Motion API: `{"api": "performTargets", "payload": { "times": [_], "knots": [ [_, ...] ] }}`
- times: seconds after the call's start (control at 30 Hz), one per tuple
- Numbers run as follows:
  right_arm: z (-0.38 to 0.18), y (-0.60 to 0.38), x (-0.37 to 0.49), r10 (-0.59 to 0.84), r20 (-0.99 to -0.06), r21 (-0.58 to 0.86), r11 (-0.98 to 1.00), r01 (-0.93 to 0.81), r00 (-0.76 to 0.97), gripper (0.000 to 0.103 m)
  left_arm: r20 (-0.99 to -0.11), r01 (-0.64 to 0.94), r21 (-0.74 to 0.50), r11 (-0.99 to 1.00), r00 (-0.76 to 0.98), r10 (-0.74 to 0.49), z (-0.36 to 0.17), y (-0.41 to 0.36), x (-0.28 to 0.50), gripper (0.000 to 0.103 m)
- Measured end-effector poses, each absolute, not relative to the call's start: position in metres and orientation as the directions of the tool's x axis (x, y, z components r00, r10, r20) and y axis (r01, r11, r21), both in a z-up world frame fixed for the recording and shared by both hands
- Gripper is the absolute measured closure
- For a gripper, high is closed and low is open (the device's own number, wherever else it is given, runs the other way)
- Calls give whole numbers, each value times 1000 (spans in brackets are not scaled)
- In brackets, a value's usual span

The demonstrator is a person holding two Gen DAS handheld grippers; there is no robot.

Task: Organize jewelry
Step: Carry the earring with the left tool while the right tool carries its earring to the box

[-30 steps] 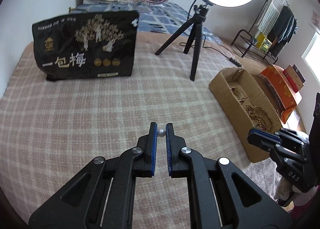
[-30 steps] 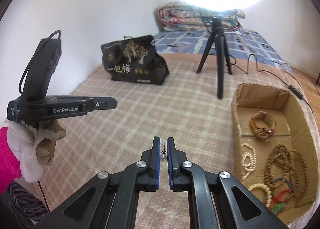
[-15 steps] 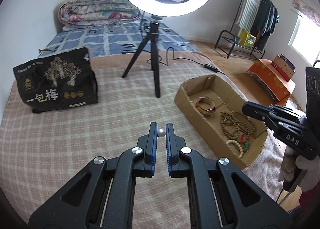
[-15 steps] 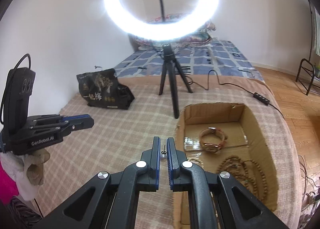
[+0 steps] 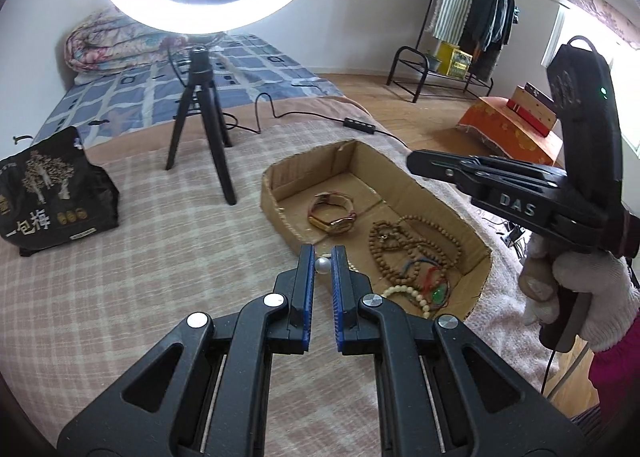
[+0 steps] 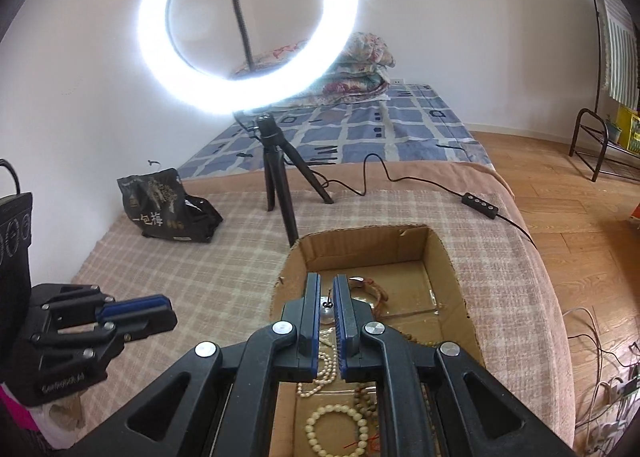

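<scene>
My left gripper [image 5: 323,260] is shut on a small pearl earring [image 5: 323,265] and holds it above the near left edge of the open cardboard box [image 5: 276,193]. My right gripper [image 6: 327,299] is shut on a second pearl earring [image 6: 327,312] and hangs over the box [image 6: 444,253]. The box holds a watch [image 5: 333,217], brown bead necklaces [image 5: 404,245], a cream bead bracelet [image 6: 336,429] and a pearl strand [image 6: 326,371]. The right gripper also shows in the left wrist view [image 5: 416,165], the left one in the right wrist view [image 6: 160,307].
A ring light on a black tripod [image 5: 200,113] stands on the checked blanket behind the box, with its cable and remote [image 6: 480,209] trailing right. A black bag [image 5: 48,197] sits at the far left. The bed's edge drops to wood floor on the right.
Both grippers swung toward the box, each keeping its earring. The right one now hangs over the box's inside; the left one reaches its near edge.
</scene>
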State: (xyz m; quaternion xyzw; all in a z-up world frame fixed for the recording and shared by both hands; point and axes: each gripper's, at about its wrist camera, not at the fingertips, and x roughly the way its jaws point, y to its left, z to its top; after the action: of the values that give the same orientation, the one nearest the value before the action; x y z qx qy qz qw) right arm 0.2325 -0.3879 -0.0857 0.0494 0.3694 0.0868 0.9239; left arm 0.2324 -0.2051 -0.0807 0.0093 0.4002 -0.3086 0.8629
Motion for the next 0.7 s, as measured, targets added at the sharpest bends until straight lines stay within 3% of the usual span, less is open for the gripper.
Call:
{"api": "performTargets", "payload": {
  "times": [0.7],
  "knots": [
    [-122,-423,285,163,-718,156,985,-72,677,99,-713,583,-214,784,456,-534,-107,-270,239,97]
  ]
}}
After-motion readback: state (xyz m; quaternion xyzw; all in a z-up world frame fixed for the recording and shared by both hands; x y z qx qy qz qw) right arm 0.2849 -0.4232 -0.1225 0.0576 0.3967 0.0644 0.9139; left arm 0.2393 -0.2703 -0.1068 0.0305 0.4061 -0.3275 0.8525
